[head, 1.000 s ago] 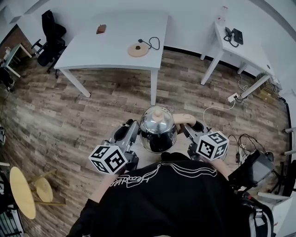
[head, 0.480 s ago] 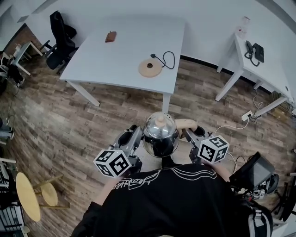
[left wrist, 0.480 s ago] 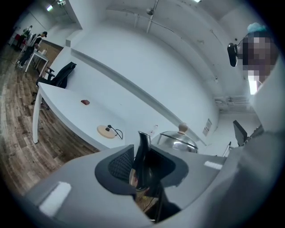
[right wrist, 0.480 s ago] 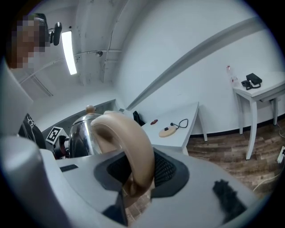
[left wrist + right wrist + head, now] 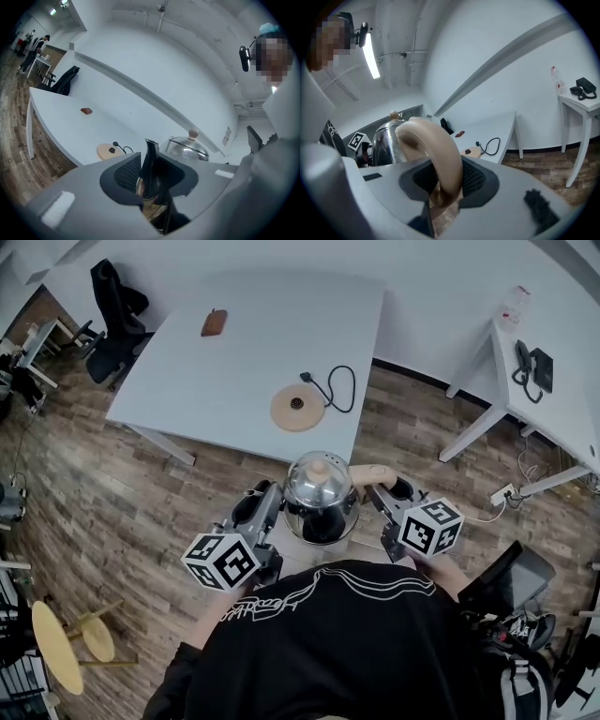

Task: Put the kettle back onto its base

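Bright, even light; a strip lamp (image 5: 371,55) glares above the white table (image 5: 501,125), and highlights glint on the kettle (image 5: 321,491). Fisheye distortion bows that table's edges; gripper views vignette darkly

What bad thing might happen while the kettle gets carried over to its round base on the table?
The left gripper pinches only the thin spout, so the kettle might slip and fall on the floor below it. It is close to the table edge and might bump it. The base could slide if the kettle lands off-centre.
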A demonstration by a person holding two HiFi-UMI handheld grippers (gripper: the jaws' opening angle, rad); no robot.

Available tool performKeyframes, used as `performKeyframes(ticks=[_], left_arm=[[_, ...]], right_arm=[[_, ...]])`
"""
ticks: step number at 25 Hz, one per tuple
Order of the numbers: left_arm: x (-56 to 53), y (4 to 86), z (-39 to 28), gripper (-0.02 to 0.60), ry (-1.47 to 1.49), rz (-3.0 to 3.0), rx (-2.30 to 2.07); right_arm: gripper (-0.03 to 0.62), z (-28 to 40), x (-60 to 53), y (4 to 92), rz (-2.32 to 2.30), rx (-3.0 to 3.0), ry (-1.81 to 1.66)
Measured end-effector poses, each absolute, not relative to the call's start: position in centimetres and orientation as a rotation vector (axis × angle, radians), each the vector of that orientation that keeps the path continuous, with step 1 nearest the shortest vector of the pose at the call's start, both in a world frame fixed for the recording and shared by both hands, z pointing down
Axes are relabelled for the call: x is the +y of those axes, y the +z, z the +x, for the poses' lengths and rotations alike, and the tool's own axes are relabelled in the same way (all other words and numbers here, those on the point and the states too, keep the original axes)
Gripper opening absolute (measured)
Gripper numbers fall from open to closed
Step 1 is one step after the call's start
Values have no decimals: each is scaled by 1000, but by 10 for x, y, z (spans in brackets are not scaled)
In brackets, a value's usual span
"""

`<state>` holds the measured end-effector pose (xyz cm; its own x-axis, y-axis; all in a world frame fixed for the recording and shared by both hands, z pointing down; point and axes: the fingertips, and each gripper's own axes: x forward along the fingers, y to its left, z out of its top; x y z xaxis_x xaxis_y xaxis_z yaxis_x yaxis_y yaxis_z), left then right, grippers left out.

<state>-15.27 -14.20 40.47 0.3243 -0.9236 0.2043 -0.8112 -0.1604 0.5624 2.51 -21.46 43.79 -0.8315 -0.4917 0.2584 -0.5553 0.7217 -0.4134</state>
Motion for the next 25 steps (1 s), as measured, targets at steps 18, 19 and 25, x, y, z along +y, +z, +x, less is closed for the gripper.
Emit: performKeyframes(ticks=[18,19,25], left_arm=[[-273,422,-204,95,-203,2097,-1465],[-281,424,-208,95,-199,2102,-1452],[-332,432,-236,94,-177,2145,-1404]], right_arm=[[109,-21,-323,457,926,-2753,725],[109,-25,-331,459,933,-2746,723],[107,-53,-377,463,930,-2743,633]])
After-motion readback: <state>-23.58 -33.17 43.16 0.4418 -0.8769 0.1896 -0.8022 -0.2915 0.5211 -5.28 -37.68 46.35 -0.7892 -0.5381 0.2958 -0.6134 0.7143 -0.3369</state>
